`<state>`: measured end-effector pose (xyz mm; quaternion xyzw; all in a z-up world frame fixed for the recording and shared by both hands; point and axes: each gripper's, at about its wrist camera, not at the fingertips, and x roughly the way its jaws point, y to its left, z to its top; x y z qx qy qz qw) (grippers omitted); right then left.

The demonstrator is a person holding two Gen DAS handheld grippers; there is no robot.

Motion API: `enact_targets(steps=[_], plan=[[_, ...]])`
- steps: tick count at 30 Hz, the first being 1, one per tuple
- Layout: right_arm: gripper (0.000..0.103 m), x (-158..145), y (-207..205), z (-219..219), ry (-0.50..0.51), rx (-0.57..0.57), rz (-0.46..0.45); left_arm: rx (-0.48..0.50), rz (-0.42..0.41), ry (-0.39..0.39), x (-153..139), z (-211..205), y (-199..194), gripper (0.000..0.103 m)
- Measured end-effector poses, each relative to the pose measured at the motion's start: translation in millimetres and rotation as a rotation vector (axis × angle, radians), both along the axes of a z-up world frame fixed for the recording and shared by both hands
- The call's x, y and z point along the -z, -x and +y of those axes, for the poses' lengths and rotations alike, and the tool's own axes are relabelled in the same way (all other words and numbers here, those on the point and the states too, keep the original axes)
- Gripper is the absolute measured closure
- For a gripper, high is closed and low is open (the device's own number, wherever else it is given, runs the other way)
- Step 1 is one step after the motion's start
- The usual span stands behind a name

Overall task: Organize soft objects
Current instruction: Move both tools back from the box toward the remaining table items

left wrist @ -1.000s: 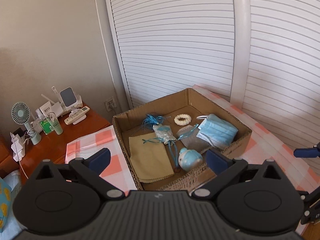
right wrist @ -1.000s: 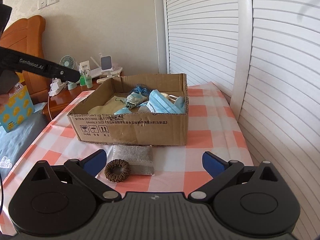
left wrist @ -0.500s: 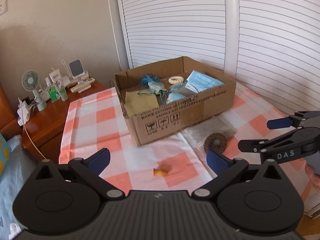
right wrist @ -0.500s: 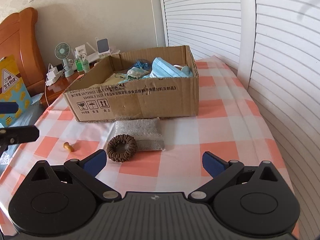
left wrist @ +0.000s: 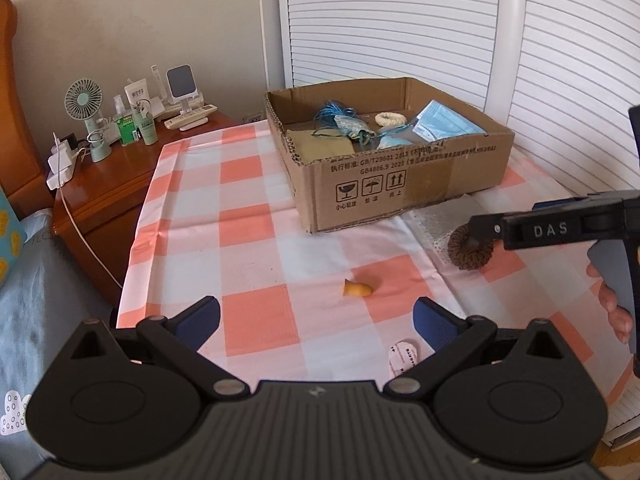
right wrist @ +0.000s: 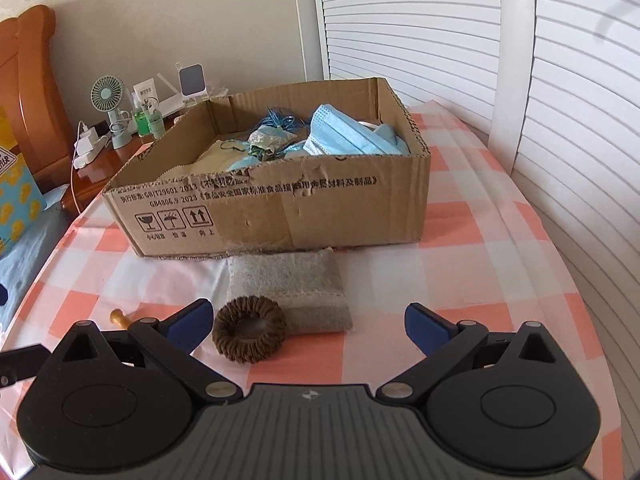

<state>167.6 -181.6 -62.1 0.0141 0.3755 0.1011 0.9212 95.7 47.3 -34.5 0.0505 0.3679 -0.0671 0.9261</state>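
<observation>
A cardboard box [left wrist: 400,184] [right wrist: 320,208] on the checked tablecloth holds blue face masks [left wrist: 444,124] [right wrist: 344,132], a tan cloth [left wrist: 324,146], blue string and a white ring [left wrist: 390,119]. In front of it lie a grey pouch [right wrist: 286,288] [left wrist: 436,220] and a brown scrunchie [right wrist: 250,334] [left wrist: 466,250]. A small orange earplug [left wrist: 357,289] [right wrist: 118,317] lies on the cloth. My left gripper [left wrist: 316,322] is open above the near table, just short of the earplug. My right gripper [right wrist: 308,326] is open, low over the scrunchie and pouch.
A wooden bedside cabinet [left wrist: 104,184] to the left carries a small fan [left wrist: 84,104], bottles and a charger. White louvred doors [left wrist: 400,20] stand behind the table. A round white sticker [left wrist: 404,354] lies near my left gripper. A hand [left wrist: 612,304] holds the right gripper's handle.
My left gripper has pulled back from above the box and dropped toward the near table. My right gripper has moved forward and lower toward the scrunchie.
</observation>
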Motion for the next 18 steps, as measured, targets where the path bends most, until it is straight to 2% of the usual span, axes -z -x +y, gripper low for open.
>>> enact_targets(steps=[8,14,18], plan=[[0.0,12,-33,28,0.023,0.036,0.037,-0.002,-0.001,-0.013,2,2,5,0.001],[0.0,22,-26,27,0.079,0.041,0.054,0.007,-0.012,-0.064,3,-4,9,0.001],[0.0,23,-15,18,0.107,0.052,0.058,0.032,-0.004,-0.051,4,-8,9,0.001]])
